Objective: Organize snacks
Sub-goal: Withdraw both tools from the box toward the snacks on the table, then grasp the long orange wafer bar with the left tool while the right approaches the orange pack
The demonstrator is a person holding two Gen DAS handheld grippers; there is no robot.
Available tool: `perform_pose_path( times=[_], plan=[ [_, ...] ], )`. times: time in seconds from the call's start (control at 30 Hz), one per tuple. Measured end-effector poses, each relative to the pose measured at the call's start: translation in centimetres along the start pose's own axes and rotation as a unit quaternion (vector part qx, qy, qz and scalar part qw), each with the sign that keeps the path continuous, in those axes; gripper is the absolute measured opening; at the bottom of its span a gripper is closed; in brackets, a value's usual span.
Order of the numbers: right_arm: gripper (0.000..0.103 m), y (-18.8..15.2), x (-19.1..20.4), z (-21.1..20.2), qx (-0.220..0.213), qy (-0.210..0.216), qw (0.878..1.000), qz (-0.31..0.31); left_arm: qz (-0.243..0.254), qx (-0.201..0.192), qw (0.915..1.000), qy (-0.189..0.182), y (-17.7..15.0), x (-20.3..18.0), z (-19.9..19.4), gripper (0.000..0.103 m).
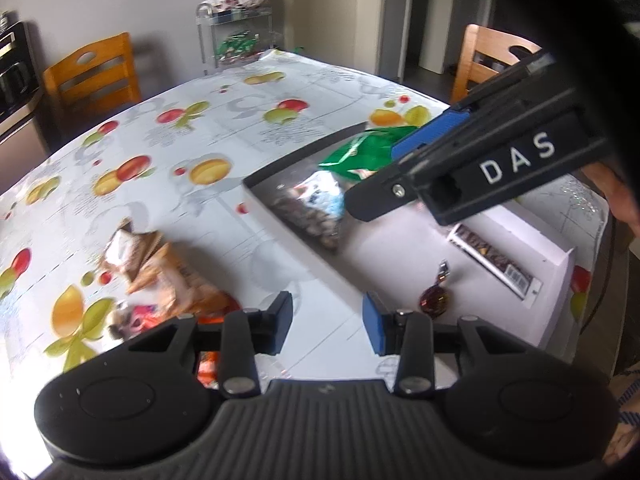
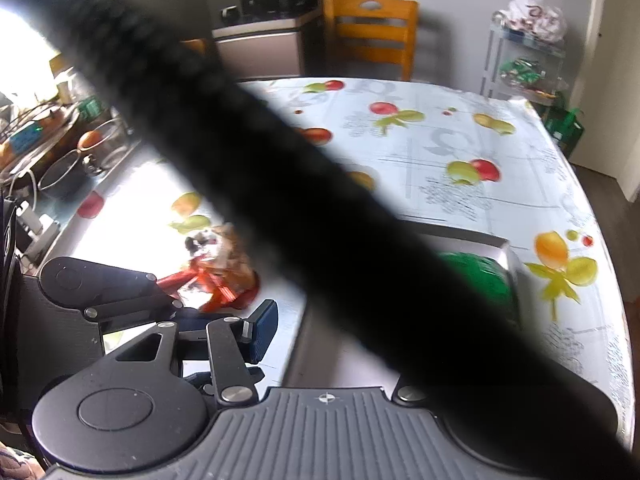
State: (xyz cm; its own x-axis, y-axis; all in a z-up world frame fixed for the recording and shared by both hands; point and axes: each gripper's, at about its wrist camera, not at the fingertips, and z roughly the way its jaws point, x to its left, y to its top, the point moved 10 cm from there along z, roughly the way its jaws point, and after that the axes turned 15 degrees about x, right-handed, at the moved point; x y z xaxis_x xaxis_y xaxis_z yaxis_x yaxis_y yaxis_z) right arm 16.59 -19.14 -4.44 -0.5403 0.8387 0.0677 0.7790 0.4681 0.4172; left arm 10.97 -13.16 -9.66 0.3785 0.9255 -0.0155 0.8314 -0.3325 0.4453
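Left gripper [image 1: 327, 326]: nearest the left wrist camera, jaws apart, nothing between them, above bare tablecloth at the near edge.
Right gripper [image 1: 400, 172]: comes in from the right in the left wrist view, angled down over the tray; its own camera shows one blue pad [image 2: 264, 330], the other side is hidden behind a thick black blurred band [image 2: 320, 208], so I cannot tell whether its jaws are apart or together.
Tray [image 1: 260, 192]: dark, shallow, right of centre on the table, holds a green packet [image 1: 360, 152] at its far end and a clear bag of brown bits [image 1: 320, 208] nearer.
White box [image 1: 560, 276]: just right of the tray, with a long wrapped bar [image 1: 492, 260] lying in it.
Dark wrapped candy [image 1: 435, 298]: near side, between the left gripper and the white box.
Loose snacks [image 1: 160, 276]: brown and orange packets in a heap on the left, well apart from the tray.
Table [image 1: 200, 128]: white cloth with fruit print.
Background: wooden chairs [image 1: 92, 72] at the far side, wire shelf [image 1: 236, 36] with a plastic bag on top.
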Motion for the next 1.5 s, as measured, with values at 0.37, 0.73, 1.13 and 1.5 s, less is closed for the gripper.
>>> perform_pose_path(
  times=[0.37, 0.73, 1.13, 1.5],
  plan=[
    [0.056, 1.4, 4.4, 1.6, 0.012, 0.012, 0.999, -0.030, -0.049, 0.003, 0.9984, 0.028, -2.7, 5.7, -1.2, 0.037],
    [0.059, 1.9, 7.4, 4.0, 0.034, 0.017, 0.998, -0.040, -0.087, 0.004, 0.9951, 0.046, -5.1, 11.0, -1.7, 0.037],
    [0.059, 1.2, 10.5, 6.8, 0.069, 0.029, 0.996, -0.046, -0.099, 0.017, 0.9934, 0.057, -6.8, 14.3, -0.8, 0.037],
    [0.060, 1.0, 10.6, 8.7, 0.093, 0.041, 0.995, -0.002, -0.100, 0.030, 0.9927, 0.060, -7.5, 16.2, 1.2, 0.037]
  ],
)
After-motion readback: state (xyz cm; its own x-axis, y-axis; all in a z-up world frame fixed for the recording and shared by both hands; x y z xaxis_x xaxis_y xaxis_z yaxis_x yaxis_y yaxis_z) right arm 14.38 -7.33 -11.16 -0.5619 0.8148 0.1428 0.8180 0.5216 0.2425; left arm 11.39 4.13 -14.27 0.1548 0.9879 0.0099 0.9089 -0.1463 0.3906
